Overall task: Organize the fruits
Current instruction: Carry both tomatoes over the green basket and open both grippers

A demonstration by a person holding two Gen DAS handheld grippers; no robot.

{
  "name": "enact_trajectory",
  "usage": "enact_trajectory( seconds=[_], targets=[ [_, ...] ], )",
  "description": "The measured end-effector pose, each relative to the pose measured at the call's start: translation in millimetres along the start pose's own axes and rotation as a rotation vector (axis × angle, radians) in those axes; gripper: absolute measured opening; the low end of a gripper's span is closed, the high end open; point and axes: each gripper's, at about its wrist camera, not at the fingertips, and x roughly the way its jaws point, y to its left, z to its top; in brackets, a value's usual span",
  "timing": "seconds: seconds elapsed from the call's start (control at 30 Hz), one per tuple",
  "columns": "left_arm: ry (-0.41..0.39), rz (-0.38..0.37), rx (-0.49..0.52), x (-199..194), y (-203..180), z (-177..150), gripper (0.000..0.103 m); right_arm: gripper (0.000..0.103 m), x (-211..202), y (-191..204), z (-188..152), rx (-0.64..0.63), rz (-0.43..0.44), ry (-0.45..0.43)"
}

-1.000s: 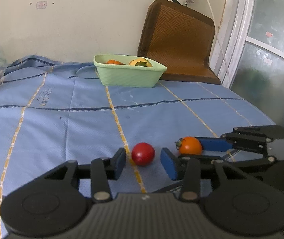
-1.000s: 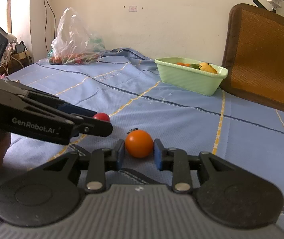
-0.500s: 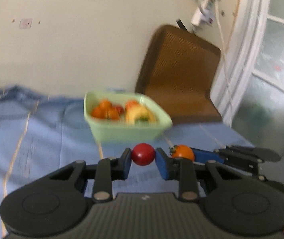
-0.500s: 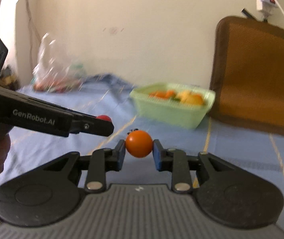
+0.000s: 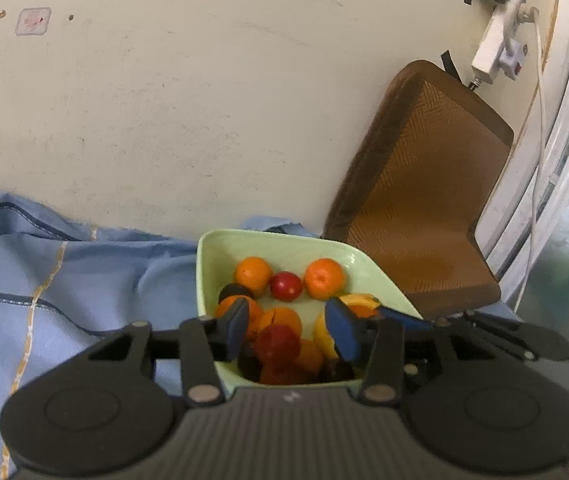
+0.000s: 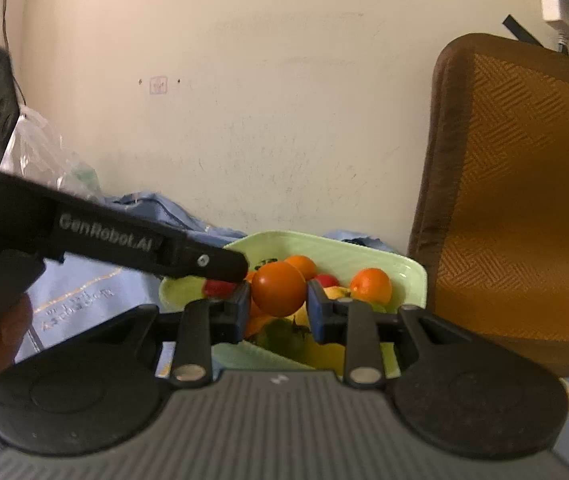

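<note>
while the right gripper pinches an orange tomato between its jaws above the green bowl, the left gripper hangs over the same bowl with jaws wide; a red tomato sits among the fruit below them, on the blue bed.

We see a bed with a blue sheet; on it sit a green bowl, a brown cushion and a plastic bag.
</note>
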Motion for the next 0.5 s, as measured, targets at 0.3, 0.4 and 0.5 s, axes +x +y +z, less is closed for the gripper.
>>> enact_trajectory(
  seconds=[0.3,0.4,0.5],
  targets=[
    [-0.055,-0.002,-0.038,-48.4,-3.0,-0.6,0.043,0.035,-39.5,1.7,3.7,0.046,-0.006,-0.04],
    [-0.078,0.027,-0.021,-75.9,-11.6,-10.7,0.049,0.035,-63.0,5.3,-3.9,0.09,-0.004,-0.034],
    [-0.081,0.078,0.018,-99.0,-26.2,-31.5,0.053,0.043,-85.4,9.6,-20.9,0.169,0.002,-0.007]
  ],
)
